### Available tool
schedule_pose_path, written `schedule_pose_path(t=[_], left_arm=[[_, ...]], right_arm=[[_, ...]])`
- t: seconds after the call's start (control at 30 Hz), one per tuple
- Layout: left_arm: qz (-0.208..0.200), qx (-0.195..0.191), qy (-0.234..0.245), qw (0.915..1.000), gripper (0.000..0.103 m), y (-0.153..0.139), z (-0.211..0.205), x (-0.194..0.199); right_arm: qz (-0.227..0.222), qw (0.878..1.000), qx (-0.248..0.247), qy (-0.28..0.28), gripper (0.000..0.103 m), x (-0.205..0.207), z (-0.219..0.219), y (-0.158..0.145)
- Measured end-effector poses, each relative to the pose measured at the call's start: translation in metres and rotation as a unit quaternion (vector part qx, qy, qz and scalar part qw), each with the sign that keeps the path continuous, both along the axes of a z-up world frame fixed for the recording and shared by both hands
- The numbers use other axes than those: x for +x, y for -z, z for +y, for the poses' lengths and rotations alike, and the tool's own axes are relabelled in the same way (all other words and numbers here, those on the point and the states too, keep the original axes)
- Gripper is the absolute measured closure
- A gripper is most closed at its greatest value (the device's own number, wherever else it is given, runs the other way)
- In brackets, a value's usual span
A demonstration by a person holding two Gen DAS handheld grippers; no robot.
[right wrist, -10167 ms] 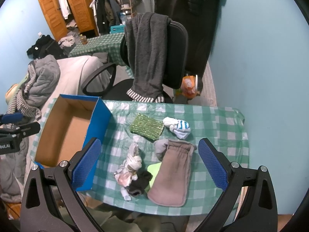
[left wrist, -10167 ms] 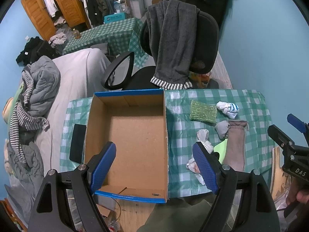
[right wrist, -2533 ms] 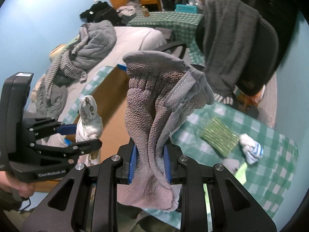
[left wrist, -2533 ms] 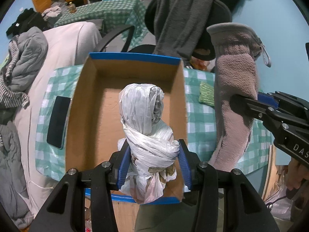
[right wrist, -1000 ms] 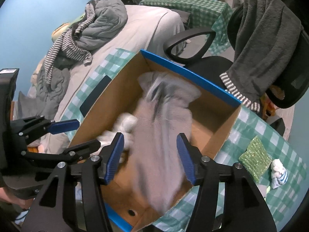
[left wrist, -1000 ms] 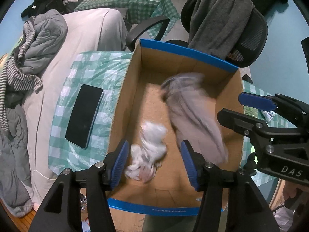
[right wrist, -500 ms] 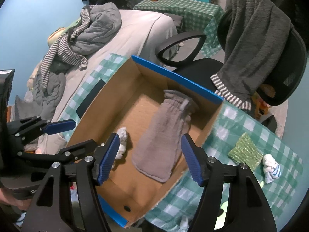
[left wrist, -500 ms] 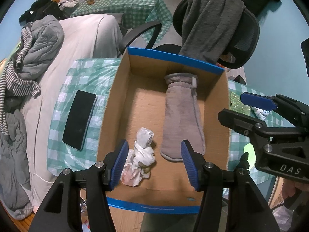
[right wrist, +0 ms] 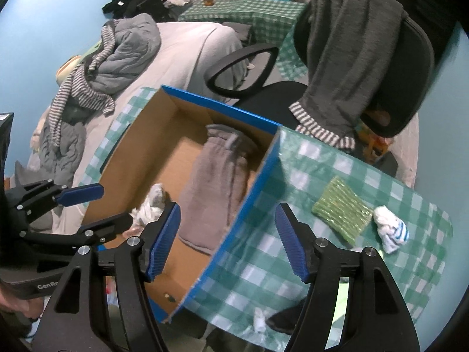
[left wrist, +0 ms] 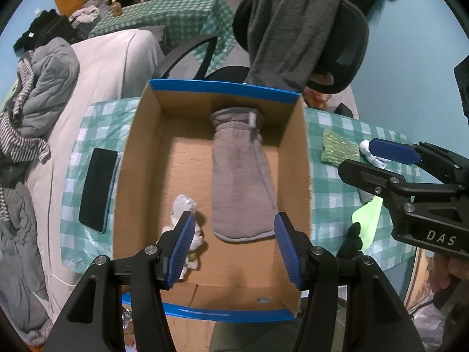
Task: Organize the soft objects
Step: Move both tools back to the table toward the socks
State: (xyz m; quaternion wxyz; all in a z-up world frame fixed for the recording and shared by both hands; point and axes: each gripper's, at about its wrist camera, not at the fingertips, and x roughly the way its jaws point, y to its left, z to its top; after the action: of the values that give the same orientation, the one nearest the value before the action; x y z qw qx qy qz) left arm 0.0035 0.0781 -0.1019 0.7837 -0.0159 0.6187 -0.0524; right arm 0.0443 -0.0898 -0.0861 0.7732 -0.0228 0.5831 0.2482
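Observation:
A blue-rimmed cardboard box (left wrist: 222,89) (right wrist: 249,187) stands on the green checked table. Inside lie a grey fleece mitt (left wrist: 240,182) (right wrist: 214,193) and a knotted white cloth bundle (left wrist: 181,208) (right wrist: 152,202). My left gripper (left wrist: 234,246) is open and empty above the box's near end. My right gripper (right wrist: 228,239) is open and empty above the box's right wall; it also shows in the left wrist view (left wrist: 378,161). On the table right of the box lie a green knit pad (right wrist: 341,212) (left wrist: 337,148), a white and blue sock ball (right wrist: 391,228) and a black cloth (right wrist: 288,316) (left wrist: 351,242).
A black phone (left wrist: 98,189) lies on the table left of the box. An office chair with a grey sweater (left wrist: 290,29) stands behind the table. A bed with piled clothes (right wrist: 117,47) is at the left. A light green sheet (left wrist: 366,220) lies by the black cloth.
Both grippers opened and dropped the mitt and the white bundle into the box. Since half a second ago my right gripper has swung right, toward the items on the table.

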Motion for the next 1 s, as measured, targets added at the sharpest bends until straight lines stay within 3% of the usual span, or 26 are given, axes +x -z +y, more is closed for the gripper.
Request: schedule_pose_path(t=[1.0], left_arm=[[0.01,0.005,0.099,0.995,0.045,0.011,-0.121,0.004]], right_arm=[[0.026,0.994,-0.039,0.096,0.032,-0.019,-0.139,0.023]])
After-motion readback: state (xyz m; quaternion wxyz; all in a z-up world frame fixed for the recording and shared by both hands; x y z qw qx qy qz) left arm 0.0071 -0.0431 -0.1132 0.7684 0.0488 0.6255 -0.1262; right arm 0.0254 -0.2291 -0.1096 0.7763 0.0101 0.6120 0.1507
